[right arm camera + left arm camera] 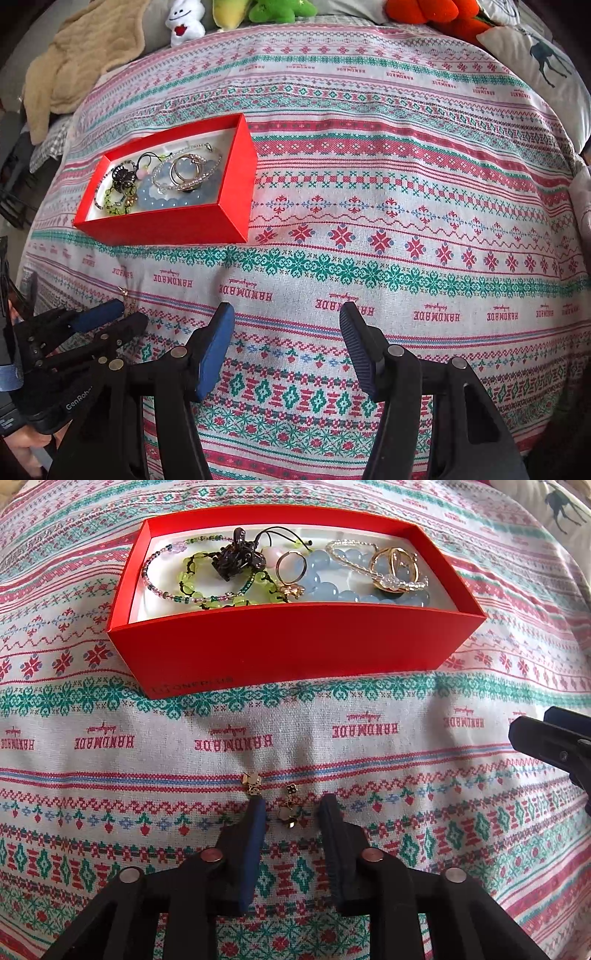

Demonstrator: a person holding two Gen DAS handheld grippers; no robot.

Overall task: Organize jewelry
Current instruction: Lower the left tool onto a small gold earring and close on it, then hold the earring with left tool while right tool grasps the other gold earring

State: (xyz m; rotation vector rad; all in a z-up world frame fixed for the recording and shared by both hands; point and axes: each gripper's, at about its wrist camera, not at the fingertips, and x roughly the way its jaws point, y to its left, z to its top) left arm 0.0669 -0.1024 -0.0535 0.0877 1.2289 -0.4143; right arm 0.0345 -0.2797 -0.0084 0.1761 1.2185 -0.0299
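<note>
While the red box sits open on the patterned cloth, its white-lined inside holds a tangle of jewelry: a thin seed-bead bracelet against the left wall, a green bead bracelet beside it, a dark hair claw lying over both, a gold ring near the middle, a blue bead bracelet filling the right half, and gold hoops with a clear beaded strand on top of the blue beads. Nearer the left wrist camera, well apart from the box, two small gold earrings lie on the cloth. One earring is between the blue pads of the left hand-held gripper, whose jaws are narrowed but show a gap on each side of it; the other earring lies just beyond the left fingertip. In the right wrist view, the right hand-held gripper hangs over bare cloth, jaws wide apart and holding nothing.
</note>
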